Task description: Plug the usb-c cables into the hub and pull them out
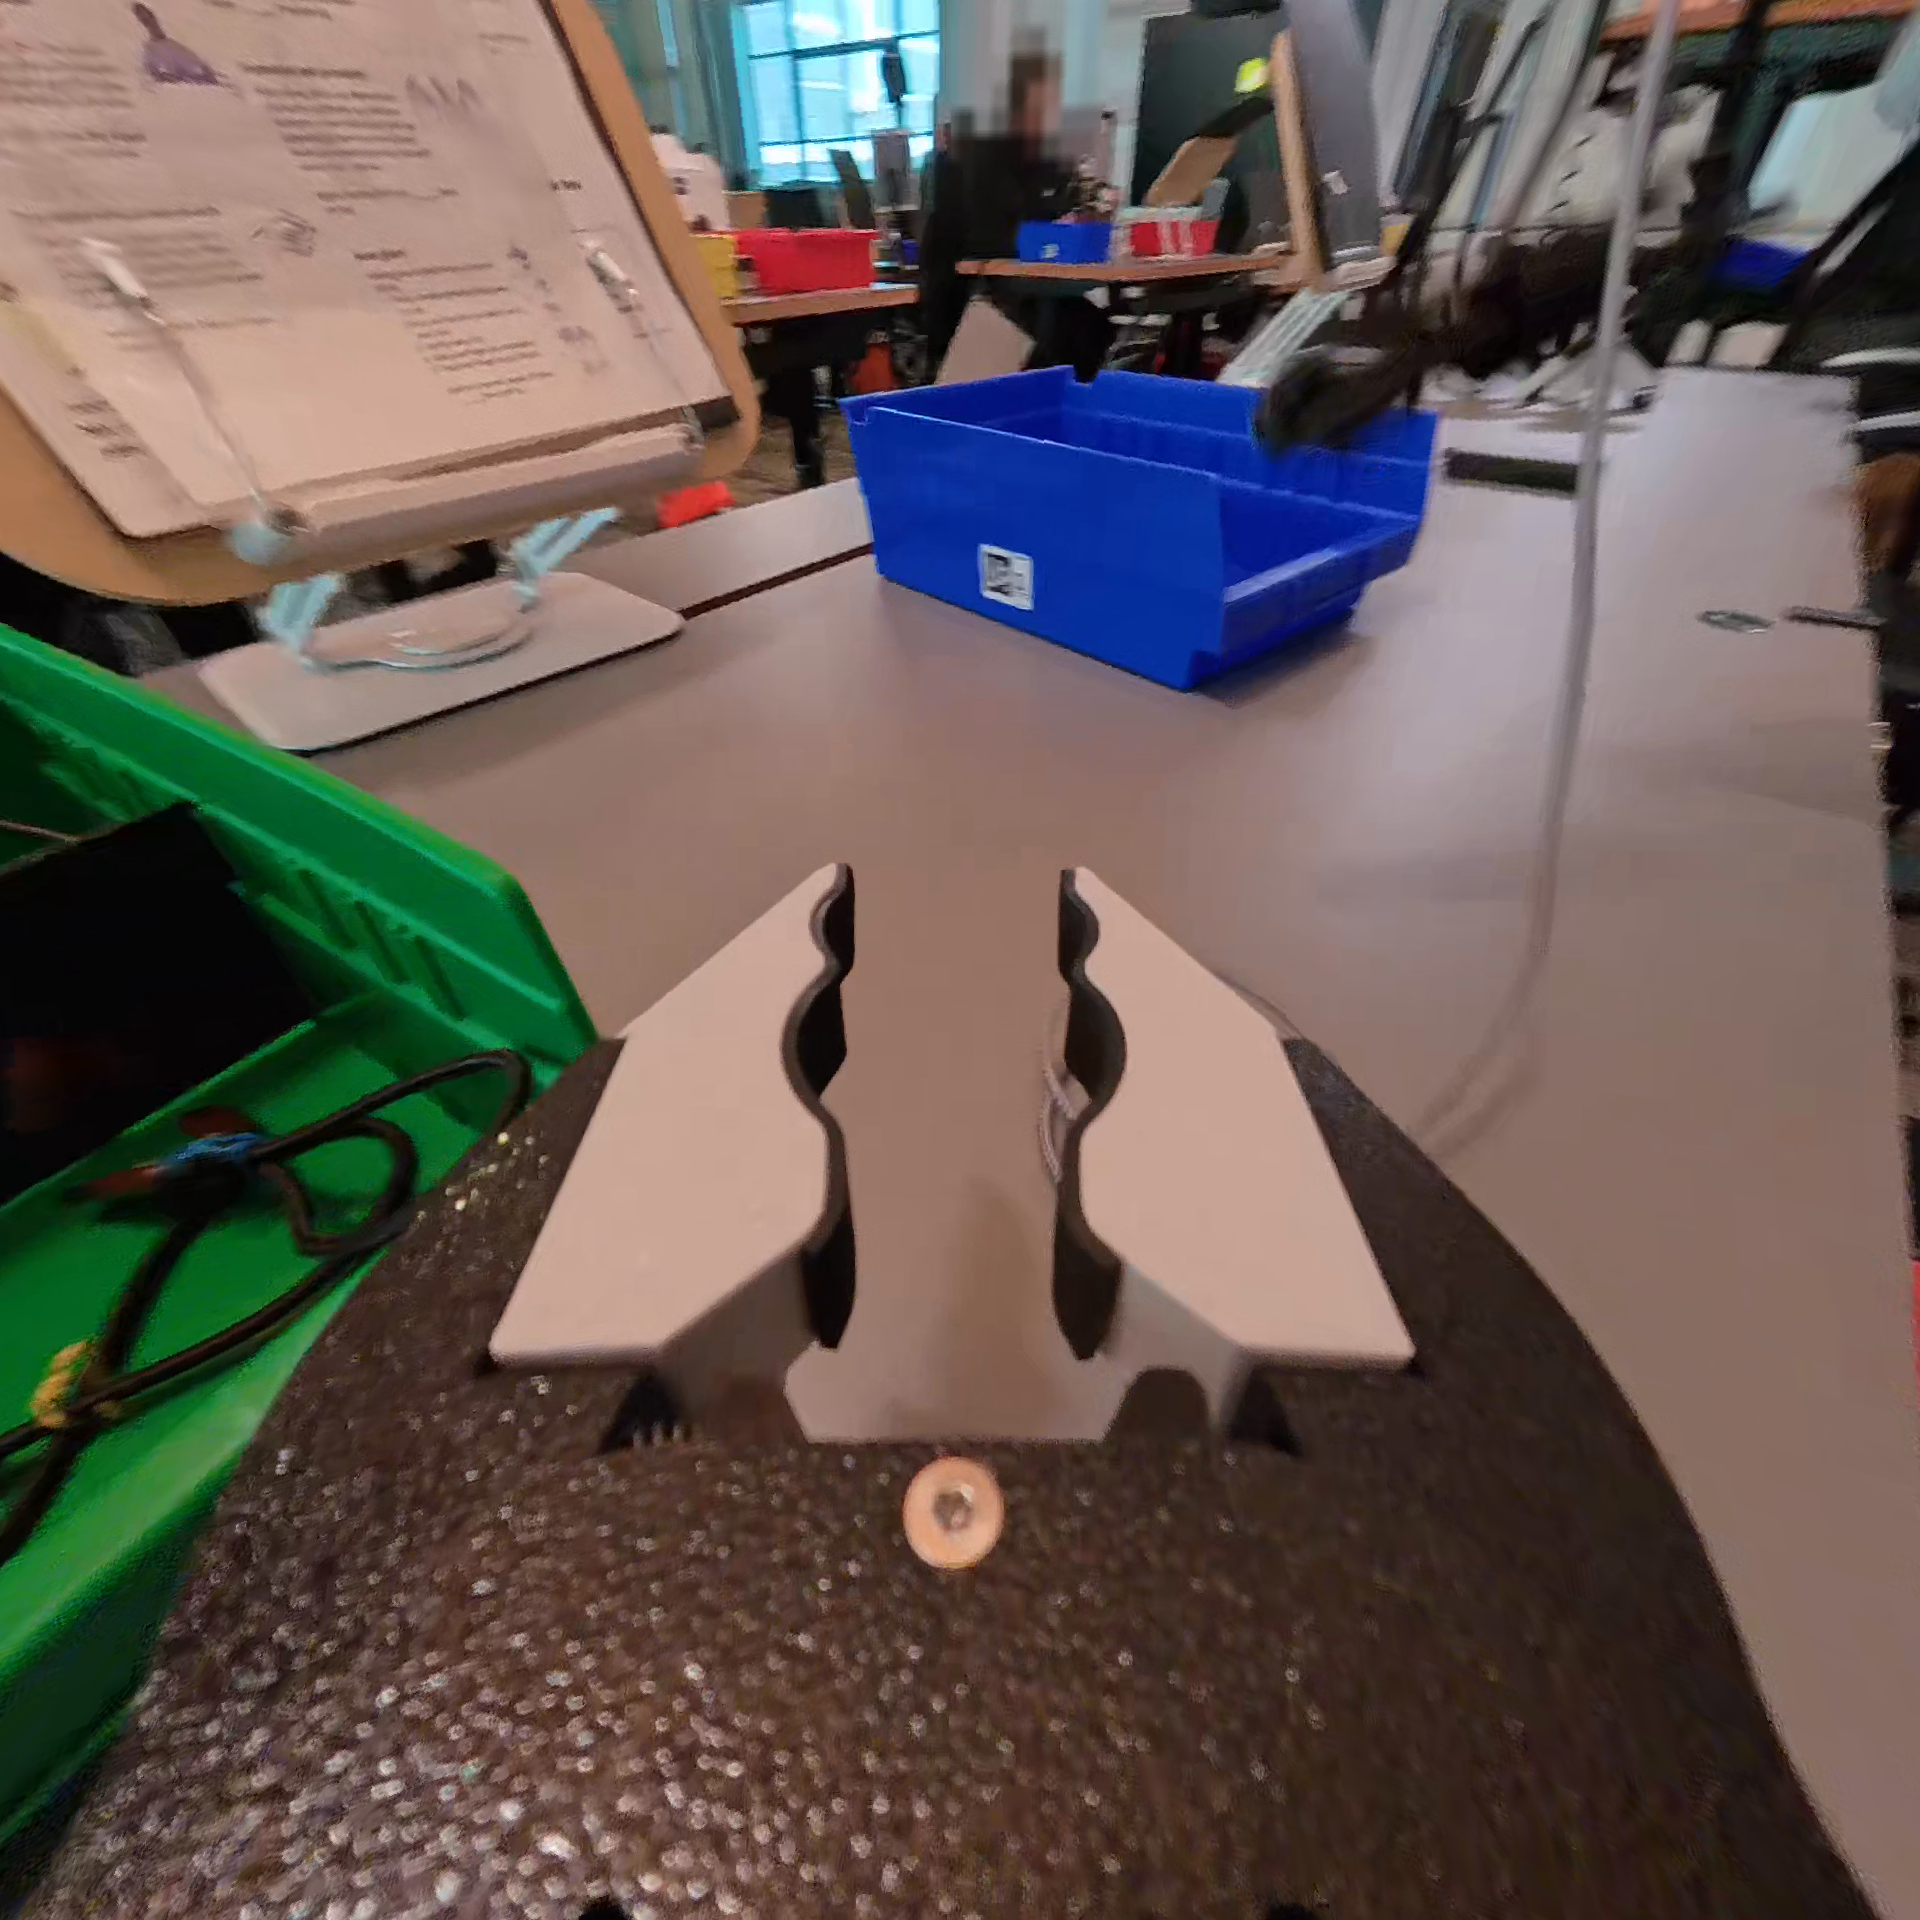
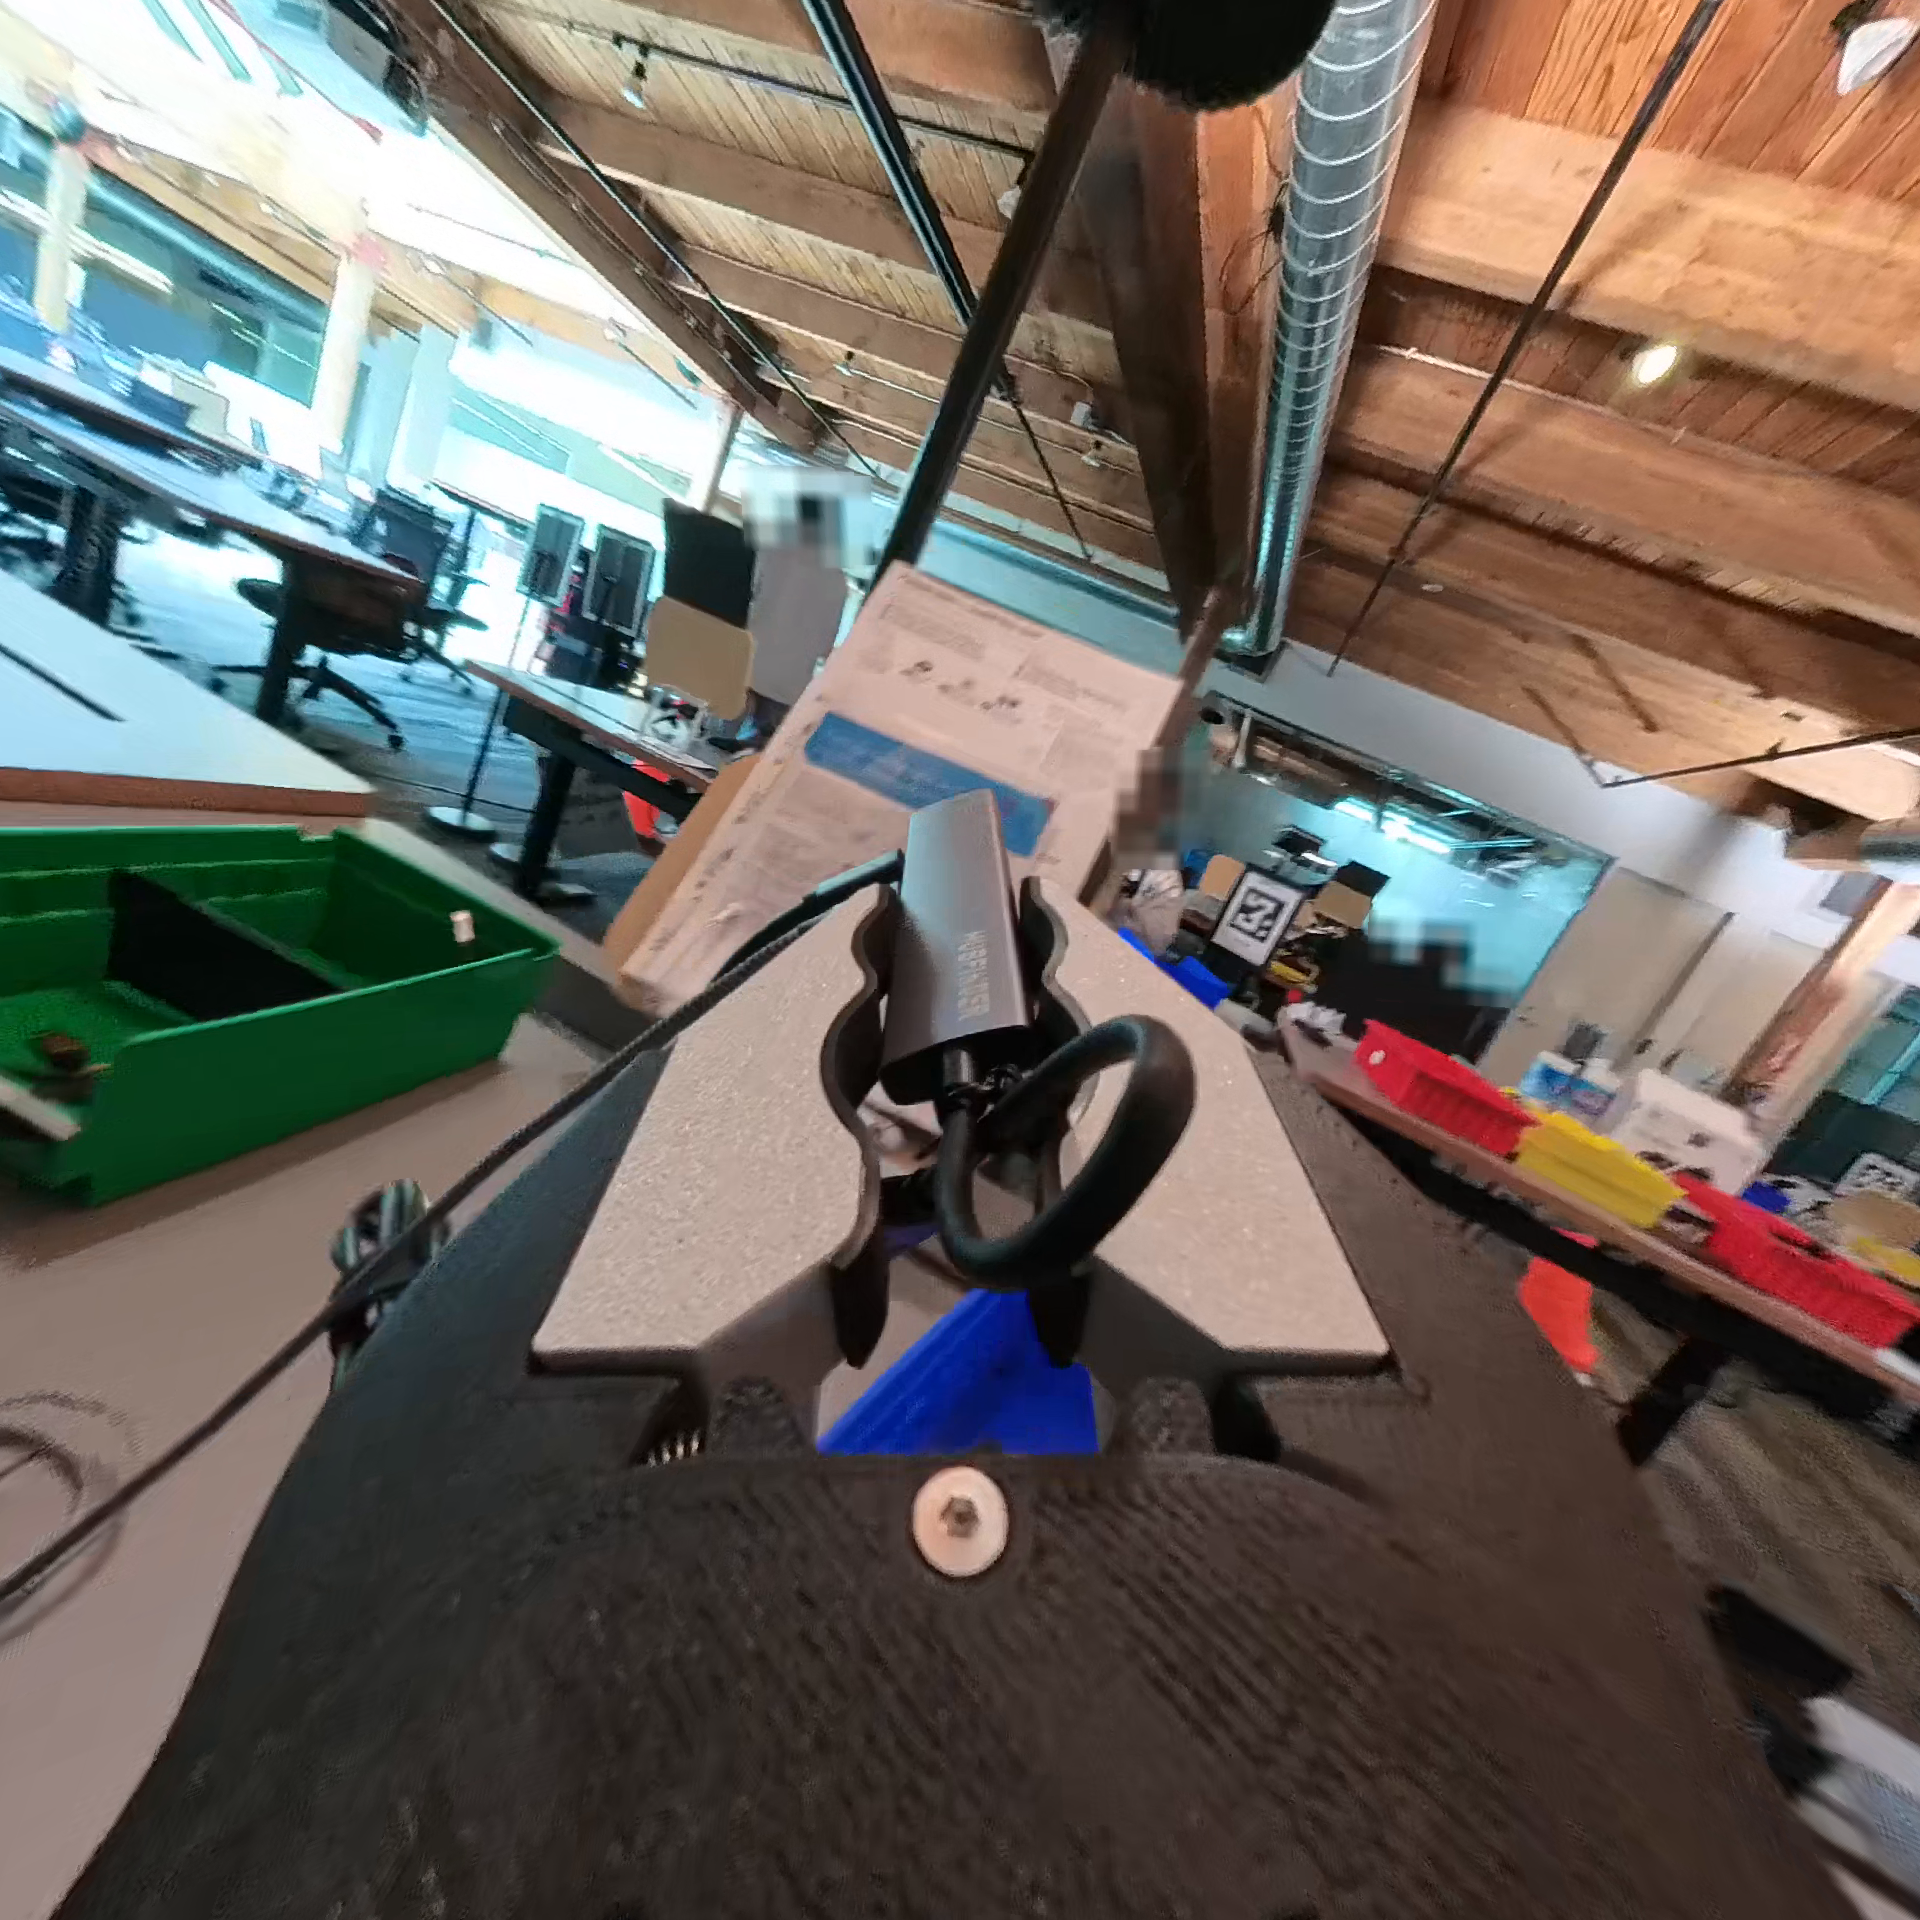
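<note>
We have the hub in hand — the right gripper is clamped on its dark grey body, with the hub's own short cord curling in a loop toward us between the fingers. A thin black cable runs from the hub's far end, at about ten o'clock of it, down to the lower left corner of the right wrist view; it looks to enter the hub there, but we cannot tell whether it is fully seated. So we judge the task to be somewhere in its middle: at least one cable seems joined, and the pulling out is left to do.

The right gripper is tipped steeply upward, toward the wooden ceiling, lifted clear of the table, with the green bin at nine o'clock.

The left gripper sits low and level over the grey table, fingers moderately apart and holding nothing. The green bin lies at its nine o'clock with cables inside it — the blue bin stands at one o'clock, well apart.
</note>
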Motion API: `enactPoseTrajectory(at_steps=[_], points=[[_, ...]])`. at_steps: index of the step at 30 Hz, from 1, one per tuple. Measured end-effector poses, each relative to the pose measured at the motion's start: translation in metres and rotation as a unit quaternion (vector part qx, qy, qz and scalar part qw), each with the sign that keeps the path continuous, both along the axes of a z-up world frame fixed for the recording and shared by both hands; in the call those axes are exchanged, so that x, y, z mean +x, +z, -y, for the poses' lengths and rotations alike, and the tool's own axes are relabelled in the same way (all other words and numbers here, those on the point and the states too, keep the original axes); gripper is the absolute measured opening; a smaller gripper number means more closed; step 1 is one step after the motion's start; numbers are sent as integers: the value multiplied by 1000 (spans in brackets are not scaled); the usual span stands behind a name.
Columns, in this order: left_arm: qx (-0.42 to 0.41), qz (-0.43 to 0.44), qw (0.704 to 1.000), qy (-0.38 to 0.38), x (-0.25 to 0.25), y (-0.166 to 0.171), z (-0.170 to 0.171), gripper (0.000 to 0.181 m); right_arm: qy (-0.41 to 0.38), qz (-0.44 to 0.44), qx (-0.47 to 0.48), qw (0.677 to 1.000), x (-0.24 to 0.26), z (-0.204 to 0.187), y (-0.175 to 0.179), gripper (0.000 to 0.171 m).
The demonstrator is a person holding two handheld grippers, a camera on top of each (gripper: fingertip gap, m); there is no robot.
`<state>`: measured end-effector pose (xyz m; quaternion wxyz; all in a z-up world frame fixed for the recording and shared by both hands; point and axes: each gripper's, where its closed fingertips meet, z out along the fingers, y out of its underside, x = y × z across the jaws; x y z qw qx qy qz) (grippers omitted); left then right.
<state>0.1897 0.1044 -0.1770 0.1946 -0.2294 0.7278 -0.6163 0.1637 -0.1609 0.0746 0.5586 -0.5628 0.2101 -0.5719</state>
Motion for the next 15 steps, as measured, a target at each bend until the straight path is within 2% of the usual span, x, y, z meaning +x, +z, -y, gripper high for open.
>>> enactPoseTrajectory(at_steps=[5, 9, 12, 15], points=[[-36, -21, 999, -28, -4, -3, 3, 36, -44, 10, 6, 999, 19, 41, 113, 22], [-49, -26, 998, -38, -5, -1, 3, 35, -83, 0, -22, 996, 48, 53, 186, 22], [-59, -22, 997, -44, -5, 2, 3, 34, -118, -8, -51, 992, 72, 57, 227, 22], [-58, -24, 997, -45, -5, 1, 4, 33, -156, -23, -72, 985, 103, 69, 241, 22]])
